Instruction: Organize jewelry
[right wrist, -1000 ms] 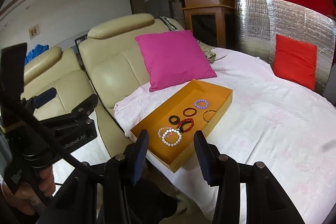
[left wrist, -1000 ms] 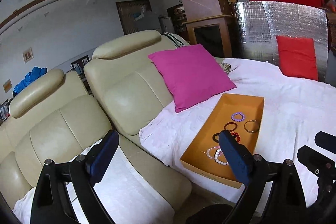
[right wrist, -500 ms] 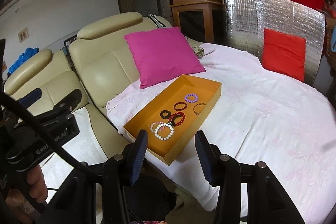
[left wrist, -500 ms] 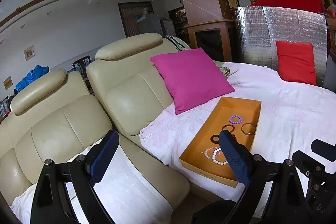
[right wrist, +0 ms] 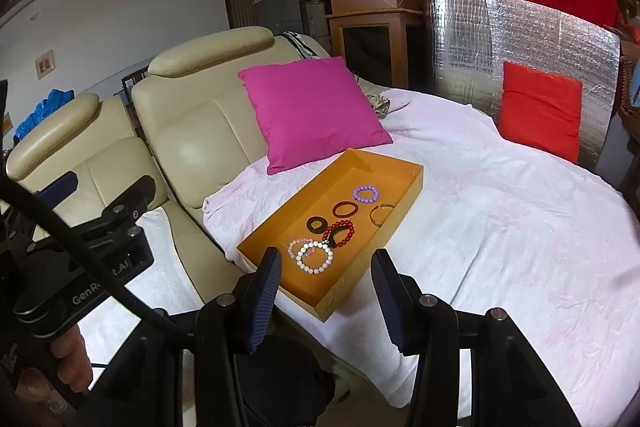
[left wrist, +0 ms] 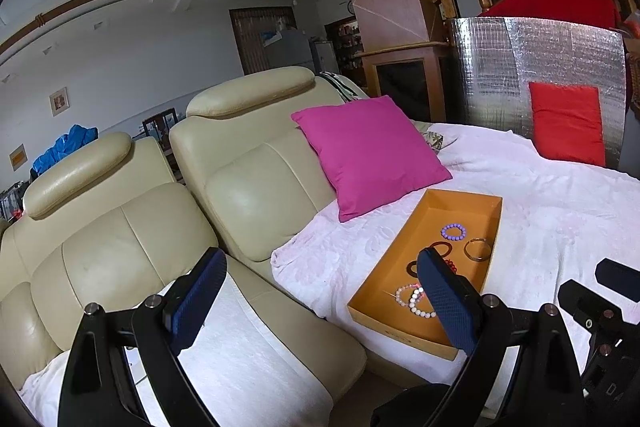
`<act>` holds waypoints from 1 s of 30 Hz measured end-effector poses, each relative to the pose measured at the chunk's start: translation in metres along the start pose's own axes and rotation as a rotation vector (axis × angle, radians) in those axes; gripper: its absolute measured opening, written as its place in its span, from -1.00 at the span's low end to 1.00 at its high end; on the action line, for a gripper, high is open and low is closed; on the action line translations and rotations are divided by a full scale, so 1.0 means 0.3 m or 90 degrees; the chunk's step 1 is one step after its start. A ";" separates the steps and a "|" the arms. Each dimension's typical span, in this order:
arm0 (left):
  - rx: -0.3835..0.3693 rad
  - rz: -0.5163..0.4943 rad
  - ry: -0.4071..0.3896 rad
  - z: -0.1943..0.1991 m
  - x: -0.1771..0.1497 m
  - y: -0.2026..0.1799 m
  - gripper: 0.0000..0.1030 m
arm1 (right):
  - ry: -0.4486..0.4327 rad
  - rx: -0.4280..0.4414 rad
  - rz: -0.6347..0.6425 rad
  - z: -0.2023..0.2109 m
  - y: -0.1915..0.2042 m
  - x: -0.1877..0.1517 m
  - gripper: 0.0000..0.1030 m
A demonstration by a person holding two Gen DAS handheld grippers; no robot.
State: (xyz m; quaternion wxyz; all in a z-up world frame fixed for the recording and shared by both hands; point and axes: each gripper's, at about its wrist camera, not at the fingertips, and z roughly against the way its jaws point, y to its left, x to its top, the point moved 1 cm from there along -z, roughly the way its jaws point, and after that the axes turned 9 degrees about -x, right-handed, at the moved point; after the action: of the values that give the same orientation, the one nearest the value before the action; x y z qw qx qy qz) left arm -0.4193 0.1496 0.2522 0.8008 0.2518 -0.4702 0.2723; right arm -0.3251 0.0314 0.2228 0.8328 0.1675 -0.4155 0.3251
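Note:
An orange tray (right wrist: 404,205) (left wrist: 408,241) lies on the white-covered bed. It holds several bracelets: a purple bead one (right wrist: 365,194) (left wrist: 453,231), a dark brown ring (right wrist: 345,209), a black ring (right wrist: 317,224), a red bead one (right wrist: 340,233), a white bead one (right wrist: 314,257) (left wrist: 418,303), a pink one (right wrist: 296,247) and a thin metal bangle (right wrist: 380,213) (left wrist: 477,249). My right gripper (right wrist: 326,281) is open and empty, just short of the tray's near edge. My left gripper (left wrist: 320,283) is open and empty, left of the tray over the sofa.
A cream leather sofa (left wrist: 132,223) stands left of the bed. A magenta pillow (right wrist: 312,115) leans behind the tray. A red pillow (right wrist: 540,111) rests against a silver foil panel (right wrist: 512,35). The white bedcover (right wrist: 520,235) spreads to the right.
Both grippers have drawn back and slightly up from the tray; the tray looks smaller and farther. Both jaws stay open and empty.

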 end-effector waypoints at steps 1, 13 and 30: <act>0.000 0.000 -0.001 0.000 0.000 0.002 0.86 | -0.001 -0.001 0.001 0.001 0.000 0.001 -0.01; 0.001 0.007 0.001 -0.004 0.002 0.023 0.86 | -0.005 -0.005 0.008 -0.001 0.012 0.012 -0.01; -0.004 0.011 0.008 -0.015 -0.005 0.046 0.86 | -0.004 -0.008 0.012 -0.010 0.029 0.019 -0.01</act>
State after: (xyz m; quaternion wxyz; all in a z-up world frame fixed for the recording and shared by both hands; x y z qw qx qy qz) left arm -0.4266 0.1623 0.2510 0.8021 0.2437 -0.4682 0.2793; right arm -0.3268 0.0417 0.2258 0.8294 0.1589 -0.4218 0.3299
